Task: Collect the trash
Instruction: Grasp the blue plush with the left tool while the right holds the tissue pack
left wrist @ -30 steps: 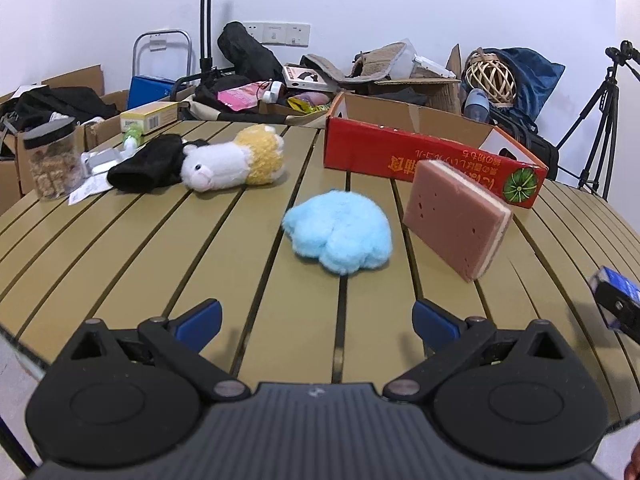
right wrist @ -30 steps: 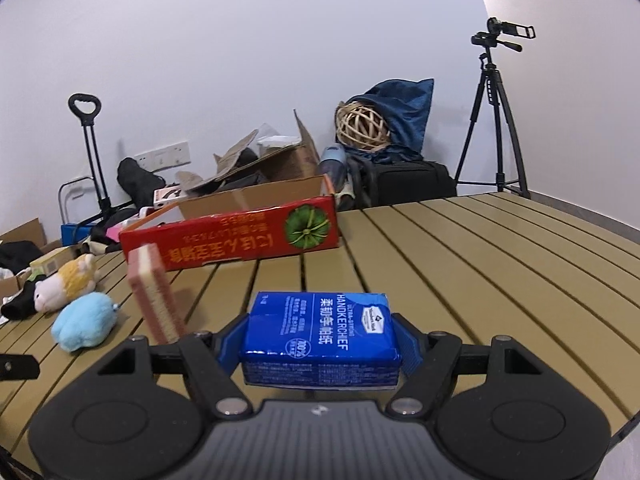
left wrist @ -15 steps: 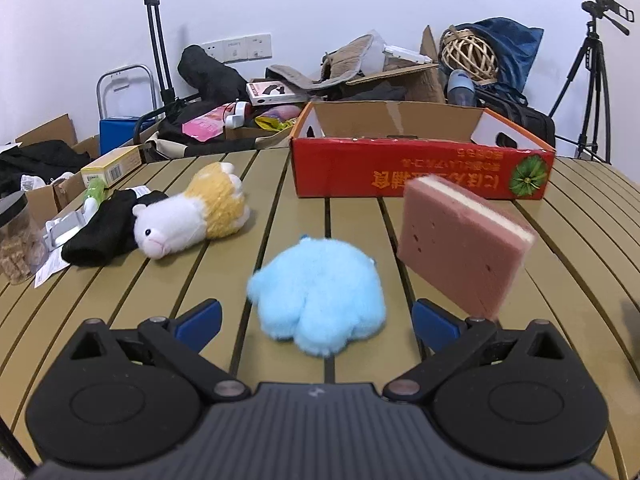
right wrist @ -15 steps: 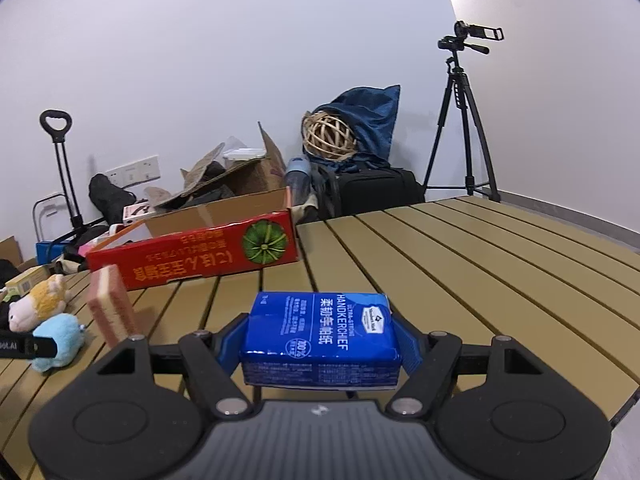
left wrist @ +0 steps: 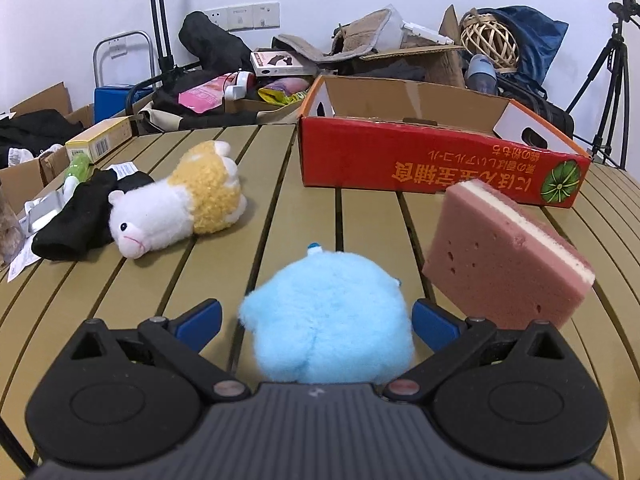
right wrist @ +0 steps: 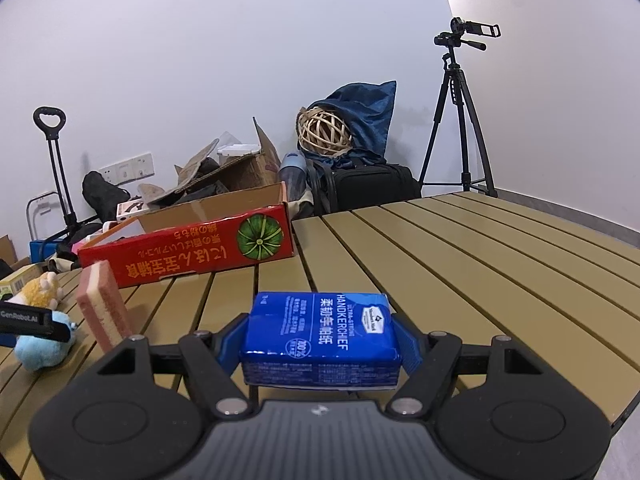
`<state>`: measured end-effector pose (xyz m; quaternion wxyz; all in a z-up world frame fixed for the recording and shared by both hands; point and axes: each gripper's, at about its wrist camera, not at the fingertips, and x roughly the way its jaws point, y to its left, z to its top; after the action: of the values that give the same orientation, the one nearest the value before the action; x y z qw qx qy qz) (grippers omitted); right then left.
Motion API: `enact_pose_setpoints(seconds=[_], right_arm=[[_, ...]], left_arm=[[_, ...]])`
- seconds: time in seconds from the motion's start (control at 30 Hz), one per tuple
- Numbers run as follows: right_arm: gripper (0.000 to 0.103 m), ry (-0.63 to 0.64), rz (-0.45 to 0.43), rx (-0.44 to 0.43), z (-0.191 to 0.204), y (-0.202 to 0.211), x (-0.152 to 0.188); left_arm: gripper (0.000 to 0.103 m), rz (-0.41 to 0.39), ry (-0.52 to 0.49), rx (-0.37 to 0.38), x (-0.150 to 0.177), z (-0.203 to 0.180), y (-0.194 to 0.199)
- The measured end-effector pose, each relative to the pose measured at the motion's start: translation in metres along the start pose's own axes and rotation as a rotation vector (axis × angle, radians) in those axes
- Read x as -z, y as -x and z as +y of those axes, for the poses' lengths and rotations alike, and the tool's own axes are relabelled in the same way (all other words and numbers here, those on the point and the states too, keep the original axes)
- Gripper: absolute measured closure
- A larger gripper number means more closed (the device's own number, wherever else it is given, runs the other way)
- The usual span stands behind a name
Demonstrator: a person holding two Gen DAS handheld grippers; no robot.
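Lying between the left hand-held gripper's (left wrist: 316, 320) spread fingers: blue plush (left wrist: 328, 320).

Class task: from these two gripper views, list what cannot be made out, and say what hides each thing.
- Inside of the red box: both views, hidden by its own front wall.
- Near end of the blue plush: left wrist view, behind the left gripper body.
- Underside of the tissue pack: right wrist view, covered by the right gripper.
- Jar at the left edge: cut off.

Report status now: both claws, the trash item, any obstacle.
Left claw open around blue plush, not gripping. Right claw shut on tissue pack. Pink sponge close beside the left claw.
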<state>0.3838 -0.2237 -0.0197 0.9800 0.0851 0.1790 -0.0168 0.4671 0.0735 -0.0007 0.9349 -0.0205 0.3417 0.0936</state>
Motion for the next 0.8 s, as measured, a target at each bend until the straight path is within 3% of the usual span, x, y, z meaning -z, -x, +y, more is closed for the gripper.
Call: enact_pose_setpoints(seconds=[0.37, 0.57, 0.6, 0.8], right_arm=[[0.031, -0.006, 0.002, -0.002, 0.000, 0.000, 0.000], [0.031, -0.008, 0.002, -0.009, -0.001, 0.001, 0.000], [0.031, -0.007, 0.003, -0.011, -0.001, 0.001, 0.000], [0.031, -0.001, 0.009, -0.030, 0.001, 0.002, 0.000]], left_arm=[[0.002, 0.011, -0.006, -0.005, 0.007, 0.000, -0.004], [0.021, 0.013, 0.023, 0.010, 0.010, 0.004, -0.006], [0.029, 0.002, 0.017, 0.004, 0.010, 0.004, -0.005], [0.032, -0.052, 0.016, 0.022, 0.013, 0.004, 0.010]])
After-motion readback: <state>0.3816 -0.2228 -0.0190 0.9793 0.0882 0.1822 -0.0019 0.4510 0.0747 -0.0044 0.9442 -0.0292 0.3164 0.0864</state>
